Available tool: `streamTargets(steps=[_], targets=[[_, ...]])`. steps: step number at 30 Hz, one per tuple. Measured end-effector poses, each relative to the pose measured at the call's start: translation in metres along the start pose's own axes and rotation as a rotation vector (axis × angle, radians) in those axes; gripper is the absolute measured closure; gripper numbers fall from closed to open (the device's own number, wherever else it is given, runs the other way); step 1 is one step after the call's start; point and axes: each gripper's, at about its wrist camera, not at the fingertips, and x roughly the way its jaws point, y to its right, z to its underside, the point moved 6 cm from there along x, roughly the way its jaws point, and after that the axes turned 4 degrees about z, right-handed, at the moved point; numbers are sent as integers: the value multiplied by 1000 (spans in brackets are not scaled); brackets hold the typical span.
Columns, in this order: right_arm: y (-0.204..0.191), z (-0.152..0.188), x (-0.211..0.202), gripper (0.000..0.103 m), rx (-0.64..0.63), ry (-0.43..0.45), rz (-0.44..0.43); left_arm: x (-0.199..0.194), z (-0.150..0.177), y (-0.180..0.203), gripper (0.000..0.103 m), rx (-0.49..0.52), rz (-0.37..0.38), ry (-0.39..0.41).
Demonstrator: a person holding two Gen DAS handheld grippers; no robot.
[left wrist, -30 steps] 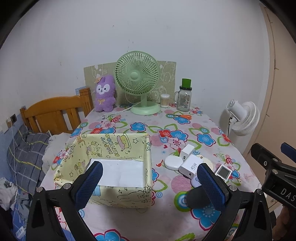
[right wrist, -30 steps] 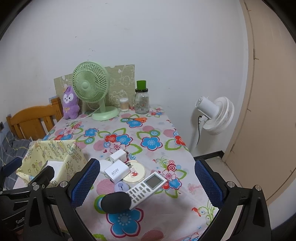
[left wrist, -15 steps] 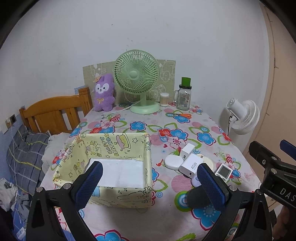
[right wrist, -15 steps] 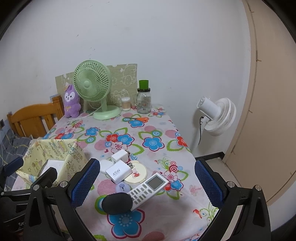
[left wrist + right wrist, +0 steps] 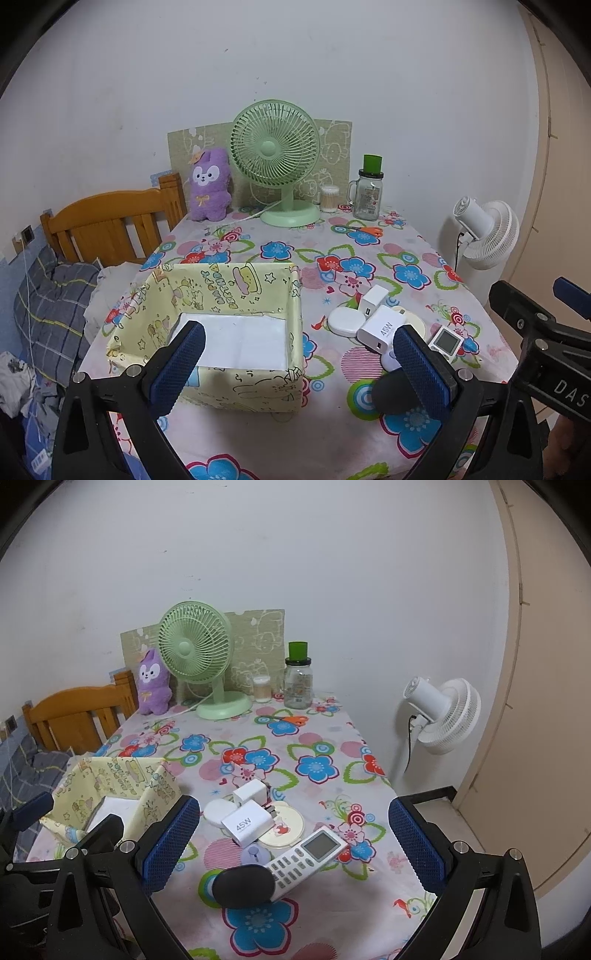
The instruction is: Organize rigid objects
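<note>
A yellow cartoon-print box (image 5: 236, 295) (image 5: 125, 786) stands open on the flowered table, a white sheet on its floor. To its right lies a cluster: a white 45W charger (image 5: 245, 823) (image 5: 380, 328), a smaller white plug (image 5: 249, 792), a white round puck (image 5: 218, 810), a cream disc (image 5: 286, 825), a white remote (image 5: 306, 858), a lilac round piece (image 5: 255, 854) and a black oval case (image 5: 243, 886). My left gripper (image 5: 295, 369) hovers open over the box's near wall. My right gripper (image 5: 295, 843) is open above the cluster, holding nothing.
At the table's back stand a green desk fan (image 5: 199, 657), a purple plush (image 5: 151, 683), a glass jar with a green lid (image 5: 298, 679) and orange scissors (image 5: 291, 720). A white floor fan (image 5: 443, 712) is right of the table; a wooden headboard (image 5: 110, 218) is left.
Both grippers have shifted only slightly and stay open. The objects on the table have not moved.
</note>
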Motion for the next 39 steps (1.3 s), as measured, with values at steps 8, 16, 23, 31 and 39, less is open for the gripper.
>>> streamTargets(steps=[8, 16, 23, 31, 39], targets=[[1, 1, 1, 0, -17, 8, -23, -1, 3, 9, 0, 2, -1, 1], [7, -2, 7, 0, -11, 12, -51, 3, 1, 18, 0, -3, -8, 8], [17, 4, 20, 0, -5, -26, -46, 15, 5, 31, 0, 3, 6, -11], [28, 13, 37, 0, -20, -42, -26, 34, 18, 42, 0, -37, 22, -54], [32, 27, 50, 0, -48, -60, -15, 51, 35, 60, 0, -37, 48, -92]])
